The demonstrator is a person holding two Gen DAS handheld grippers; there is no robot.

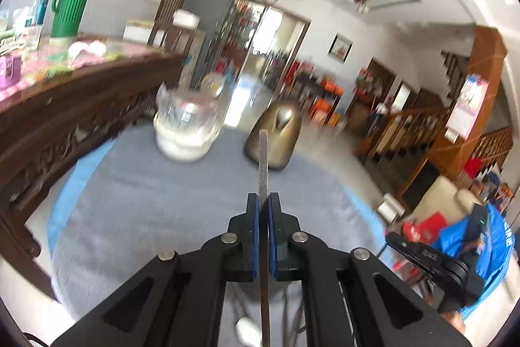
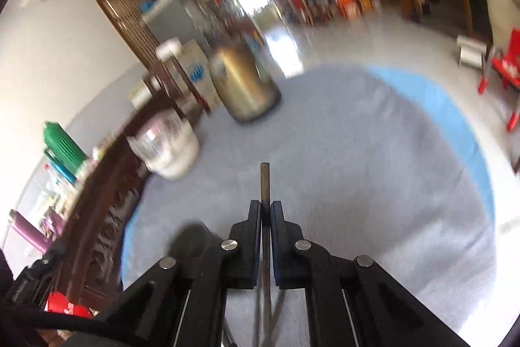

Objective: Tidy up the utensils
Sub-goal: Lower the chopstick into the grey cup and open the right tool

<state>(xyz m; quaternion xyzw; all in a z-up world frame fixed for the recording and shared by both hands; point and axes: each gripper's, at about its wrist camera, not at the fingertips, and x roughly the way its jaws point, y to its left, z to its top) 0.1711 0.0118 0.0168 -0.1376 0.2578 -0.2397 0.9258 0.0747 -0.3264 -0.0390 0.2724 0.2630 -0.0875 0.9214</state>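
We note a matt grey cloth (image 1: 136, 200) on the table, a clear glossy glass jar (image 1: 187, 116), a brushed bronze-toned metal container (image 1: 276, 135), and a dull, rough metal utensil handle (image 1: 263, 158). The carved sideboard (image 1: 65, 119) is dark polished wood.

On the round table with the grey-and-blue cloth (image 1: 136, 194): one clear faceted glass jar on a white base (image 1: 185, 126), one bronze-coloured metal kettle (image 1: 276, 135). Thin metal utensil handles clamped in black grippers: two, one flat speckled grey handle (image 1: 263, 158) and one darker narrow handle (image 2: 265, 184). On the dark carved wooden sideboard (image 1: 81, 106): one green ribbed plastic thermos flask (image 1: 73, 2); smaller items there too blurred to count.
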